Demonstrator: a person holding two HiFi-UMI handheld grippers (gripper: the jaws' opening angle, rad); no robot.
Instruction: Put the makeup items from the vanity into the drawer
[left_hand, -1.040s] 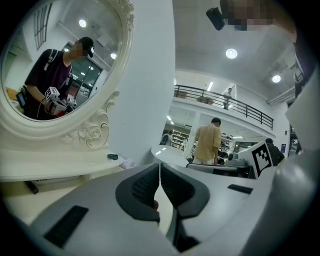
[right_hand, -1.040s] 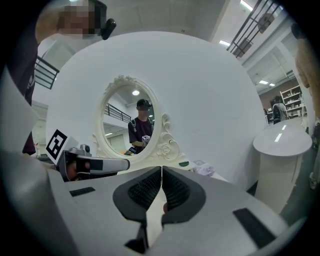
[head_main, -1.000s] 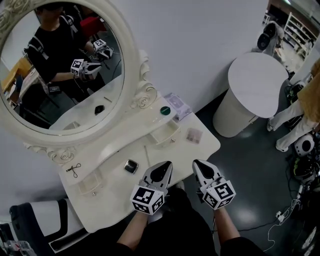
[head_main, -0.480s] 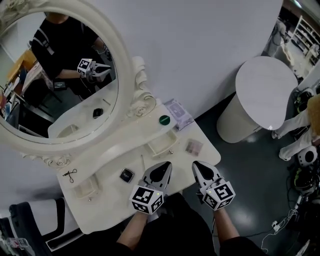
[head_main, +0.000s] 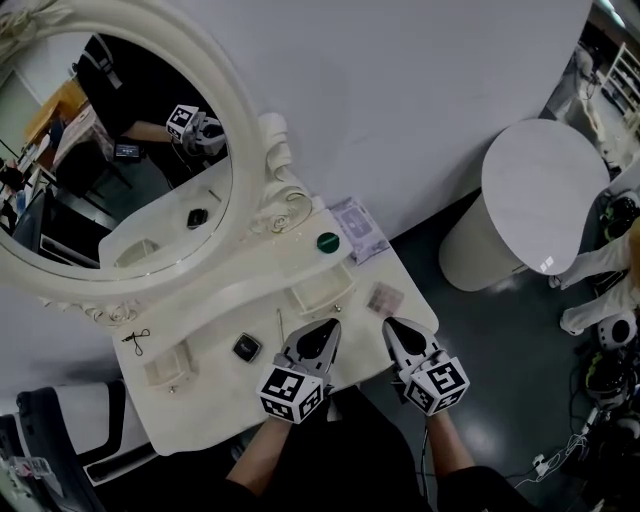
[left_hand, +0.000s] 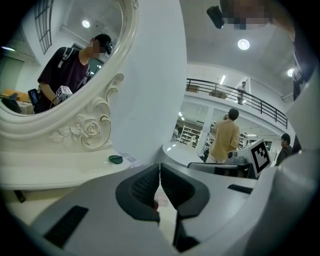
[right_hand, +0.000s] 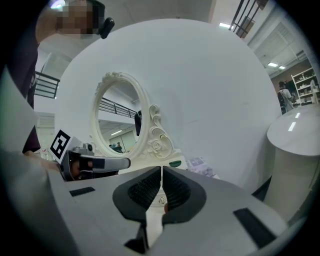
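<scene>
On the white vanity (head_main: 200, 400) lie a green round compact (head_main: 328, 241), a lavender box (head_main: 358, 228), a pink palette (head_main: 385, 298), a black square compact (head_main: 247, 347), a thin stick (head_main: 280, 325) and a small black curler (head_main: 135, 339). Two small drawers (head_main: 320, 295) (head_main: 165, 365) stand pulled out under the mirror shelf. My left gripper (head_main: 327, 327) (left_hand: 159, 167) hovers over the front of the top, shut and empty. My right gripper (head_main: 390, 323) (right_hand: 161, 170) is beside it near the pink palette, shut and empty. The green compact (left_hand: 116, 159) (right_hand: 175, 163) shows ahead of both.
The big oval mirror (head_main: 110, 150) with its carved frame rises behind the shelf. A round white pedestal table (head_main: 540, 170) stands to the right on the dark floor. A black and white piece of furniture (head_main: 60, 440) is at the lower left. People stand far off.
Both grippers have moved forward together over the vanity's front edge, towards the pink palette and the drawers. Their jaws have stayed shut.
</scene>
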